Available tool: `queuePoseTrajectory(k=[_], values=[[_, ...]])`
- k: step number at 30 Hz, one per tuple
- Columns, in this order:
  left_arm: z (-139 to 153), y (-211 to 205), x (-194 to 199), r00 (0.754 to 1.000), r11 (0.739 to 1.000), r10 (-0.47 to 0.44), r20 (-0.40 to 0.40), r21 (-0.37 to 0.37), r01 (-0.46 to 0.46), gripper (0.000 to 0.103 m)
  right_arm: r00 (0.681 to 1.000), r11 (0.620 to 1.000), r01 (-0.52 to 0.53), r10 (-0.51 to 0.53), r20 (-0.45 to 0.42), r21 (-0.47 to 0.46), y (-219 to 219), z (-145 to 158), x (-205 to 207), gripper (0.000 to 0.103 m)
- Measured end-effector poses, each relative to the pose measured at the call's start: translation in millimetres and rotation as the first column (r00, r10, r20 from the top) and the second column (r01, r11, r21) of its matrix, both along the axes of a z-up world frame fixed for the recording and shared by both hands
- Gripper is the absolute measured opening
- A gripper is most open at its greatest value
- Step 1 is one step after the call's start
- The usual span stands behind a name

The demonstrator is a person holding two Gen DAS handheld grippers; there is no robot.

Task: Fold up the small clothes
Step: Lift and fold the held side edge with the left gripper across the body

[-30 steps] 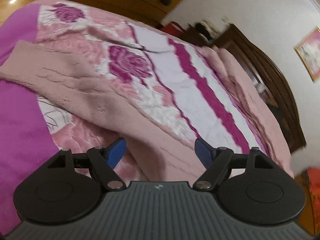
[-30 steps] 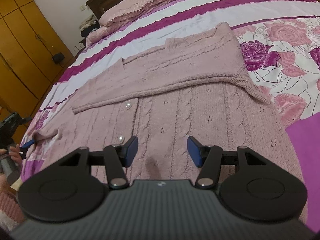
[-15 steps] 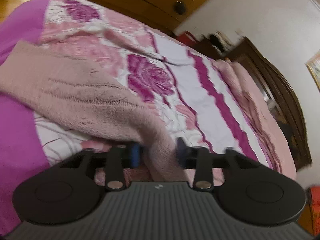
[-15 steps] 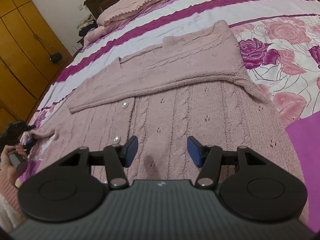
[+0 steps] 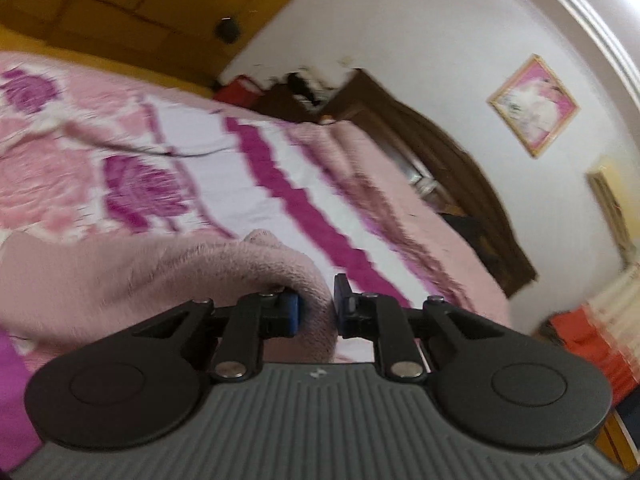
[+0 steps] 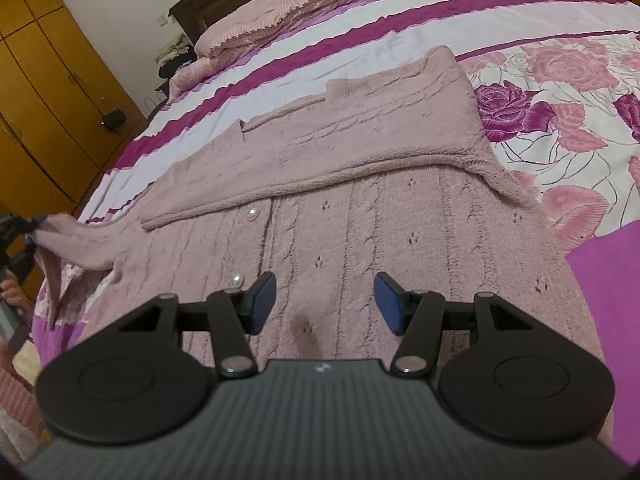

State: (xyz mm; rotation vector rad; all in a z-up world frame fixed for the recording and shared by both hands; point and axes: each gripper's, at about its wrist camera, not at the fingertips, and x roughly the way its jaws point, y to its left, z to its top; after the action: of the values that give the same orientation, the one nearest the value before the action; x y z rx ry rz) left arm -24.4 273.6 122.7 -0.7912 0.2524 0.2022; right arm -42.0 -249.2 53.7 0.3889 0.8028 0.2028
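Left gripper: the left gripper [image 5: 316,308] sits low in the centre of the left wrist view; its jaws are closing, nearly together, with a bunched fold of the pink sleeve [image 5: 200,276] pinched between the blue pads.
Sleeve: the knit rises out of the grip, humps over the left finger and runs off to the left edge of the frame, lifted clear of the bedspread [image 5: 168,160].
Same grip from the other side: at the far left edge of the right wrist view the sleeve end [image 6: 68,240] is drawn to a point at the dark left gripper [image 6: 16,228]; fingers of the person's hand [image 6: 12,296] show just below it.
Right gripper: the right gripper [image 6: 324,308] hovers low in the centre of its view, jaws about half open with nothing between the pads, over the lower front of the garment.
Cardigan: the pink cable-knit cardigan [image 6: 360,208] lies flat across the middle of the bed, one sleeve already folded across its chest, pearl buttons [image 6: 253,213] along the placket.
Bedspread: rose print to the right, magenta and white stripes toward the top.
Beyond: a pink pillow [image 6: 280,4] and dark wooden headboard [image 6: 224,0] at upper centre, a yellow-brown wardrobe [image 6: 48,92] at upper left.
Wall: a pink framed picture [image 5: 534,106] hangs at upper right of the left wrist view.
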Motion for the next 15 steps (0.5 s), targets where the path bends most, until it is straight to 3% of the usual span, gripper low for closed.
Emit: queuePoseTrajectory(k=[8,15], values=[[43.1,-65.8,15.0,0.985,0.982,-0.165,0.055,0.097,0.16,0.018,1.0,1.0,0.019,-0.019,0.005,0.011,-6.1,0.9,-5.0,0.057],[53.8,-136.4,44.7,0.957,0.946,-0.29,0.021,0.157,0.283,0.018,1.0,0.999,0.027,-0.028,0.014,0.027,-12.8,1.3,-8.0,0.057]])
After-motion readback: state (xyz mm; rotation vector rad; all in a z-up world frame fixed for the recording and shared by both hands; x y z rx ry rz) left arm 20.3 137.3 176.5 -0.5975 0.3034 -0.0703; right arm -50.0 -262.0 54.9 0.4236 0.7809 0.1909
